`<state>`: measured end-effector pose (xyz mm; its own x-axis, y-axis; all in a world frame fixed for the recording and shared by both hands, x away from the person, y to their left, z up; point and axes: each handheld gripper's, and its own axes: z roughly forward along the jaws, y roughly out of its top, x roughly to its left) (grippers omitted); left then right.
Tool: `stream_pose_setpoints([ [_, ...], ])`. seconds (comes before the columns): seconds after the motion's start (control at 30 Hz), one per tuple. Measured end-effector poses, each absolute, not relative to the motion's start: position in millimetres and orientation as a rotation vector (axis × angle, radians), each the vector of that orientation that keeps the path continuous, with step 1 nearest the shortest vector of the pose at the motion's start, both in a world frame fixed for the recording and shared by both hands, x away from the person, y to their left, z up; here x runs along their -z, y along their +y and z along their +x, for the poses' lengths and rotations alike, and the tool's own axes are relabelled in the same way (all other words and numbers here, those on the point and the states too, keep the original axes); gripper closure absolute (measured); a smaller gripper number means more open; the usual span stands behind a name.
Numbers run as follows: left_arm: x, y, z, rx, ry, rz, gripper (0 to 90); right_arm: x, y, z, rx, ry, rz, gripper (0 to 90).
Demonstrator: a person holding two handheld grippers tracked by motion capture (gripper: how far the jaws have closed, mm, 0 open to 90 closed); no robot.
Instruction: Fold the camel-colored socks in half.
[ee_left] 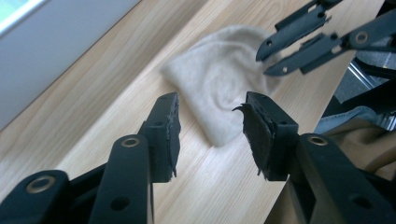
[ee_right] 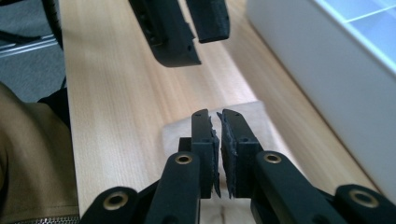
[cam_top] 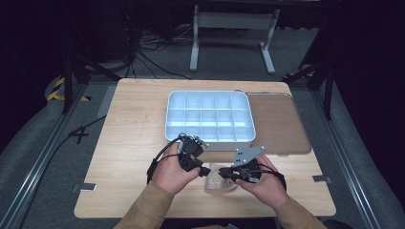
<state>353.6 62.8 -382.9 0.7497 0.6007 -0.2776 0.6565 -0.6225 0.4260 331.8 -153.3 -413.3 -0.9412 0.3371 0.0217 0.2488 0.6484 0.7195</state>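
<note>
Pale wood bench [cam_top: 129, 143], dark surroundings. At the near edge, left hand [cam_top: 173, 172] holds the left tool [cam_top: 206, 170], jaws pointing right; in the left gripper view the left tool [ee_left: 211, 122] is wide open, nothing between its pads, aimed at a beige cloth [ee_left: 219, 93] lying flat on the bench. Cloth [cam_top: 220, 182] sits near the front edge, between the two hands. Right of it, right hand [cam_top: 265, 183] holds the right tool [cam_top: 220, 172], jaws pointing left over the cloth. In the right gripper view the right tool [ee_right: 216, 122] is nearly closed, a thin gap left between the pads, tips above the cloth [ee_right: 252, 112]; cannot tell if any fabric is pinched. Farther back, centre-right, a white divided tray [cam_top: 209, 142], compartments look empty. Just right of the tray, a brown flat panel [cam_top: 279, 126] lies on the bench.
</note>
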Motion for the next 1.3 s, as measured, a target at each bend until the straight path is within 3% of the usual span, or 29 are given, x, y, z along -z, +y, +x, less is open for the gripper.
stream_pose_setpoints([
  [0.5,392,64,355,0.186,0.933,2.466,60.9,428,-148,335,-1.04,2.804,0.492,83.4],
  [0.87,408,33,362,0.235,0.764,2.503,63.1,434,-166,334,-0.956,2.801,0.573,82.7],
  [1.3,436,15,369,0.298,0.766,2.625,67.1,458,-184,346,-1.02,2.795,0.642,81.9],
])
